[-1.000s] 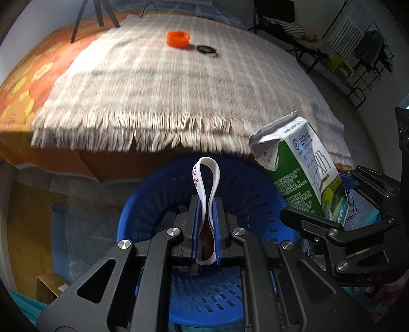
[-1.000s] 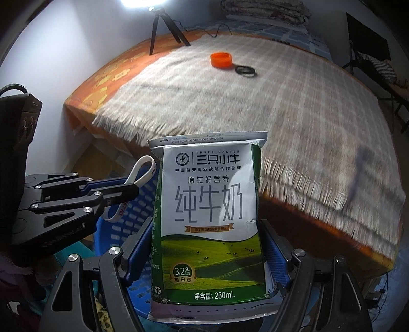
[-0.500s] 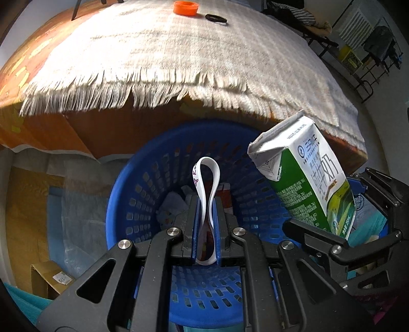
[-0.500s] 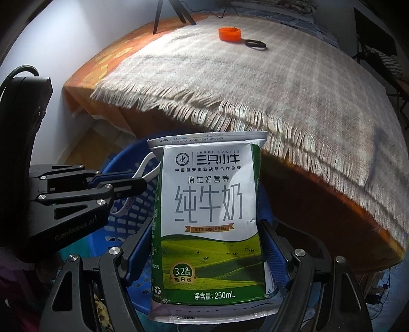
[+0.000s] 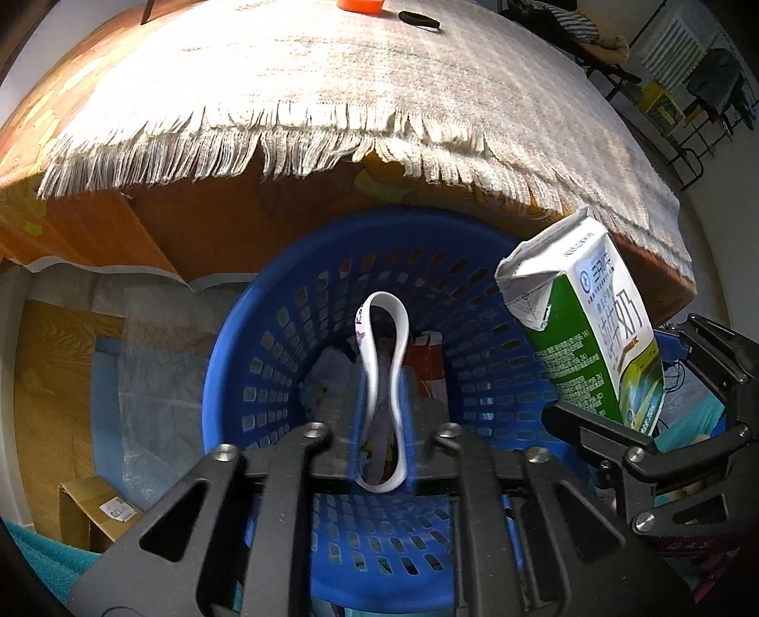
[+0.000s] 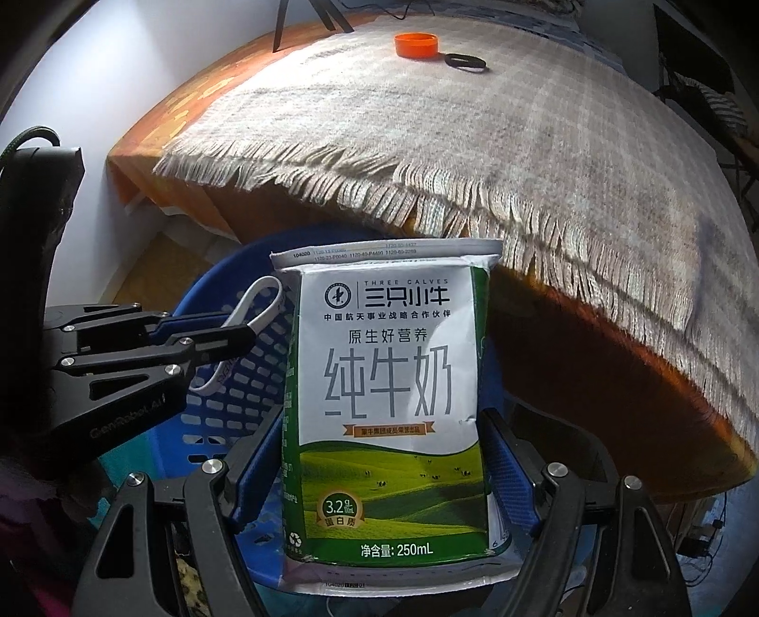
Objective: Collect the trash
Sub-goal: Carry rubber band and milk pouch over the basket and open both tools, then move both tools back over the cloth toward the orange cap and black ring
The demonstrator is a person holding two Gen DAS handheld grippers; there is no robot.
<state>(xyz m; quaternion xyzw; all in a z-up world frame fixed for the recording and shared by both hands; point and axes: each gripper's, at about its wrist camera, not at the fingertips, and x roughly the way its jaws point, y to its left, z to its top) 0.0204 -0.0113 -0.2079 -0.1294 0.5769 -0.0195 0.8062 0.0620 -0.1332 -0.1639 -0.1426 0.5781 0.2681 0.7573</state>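
My left gripper point(image 5: 383, 379) is shut on a white looped band point(image 5: 402, 332), held over the open blue perforated basket point(image 5: 265, 332); its blue pads look blurred. The basket holds crumpled wrappers point(image 5: 427, 360) at its bottom. My right gripper point(image 6: 384, 455) is shut on a green and white 250 mL milk carton point(image 6: 389, 389), upright between its pads. In the left wrist view the carton point(image 5: 593, 341) tilts over the basket's right rim. In the right wrist view the left gripper point(image 6: 242, 332) and its band point(image 6: 265, 303) sit to the carton's left.
A bed with a fringed checked blanket point(image 6: 522, 142) rises just beyond the basket. An orange cap point(image 6: 416, 45) and a black ring point(image 6: 465, 61) lie far back on it. A small cardboard box point(image 5: 95, 508) stands on the floor at the left. Tripod legs point(image 6: 308, 14) stand behind.
Both grippers have moved down and forward, from bed height to over the basket mouth, with band and carton still held. The left pads now look slightly wider apart and blurred.
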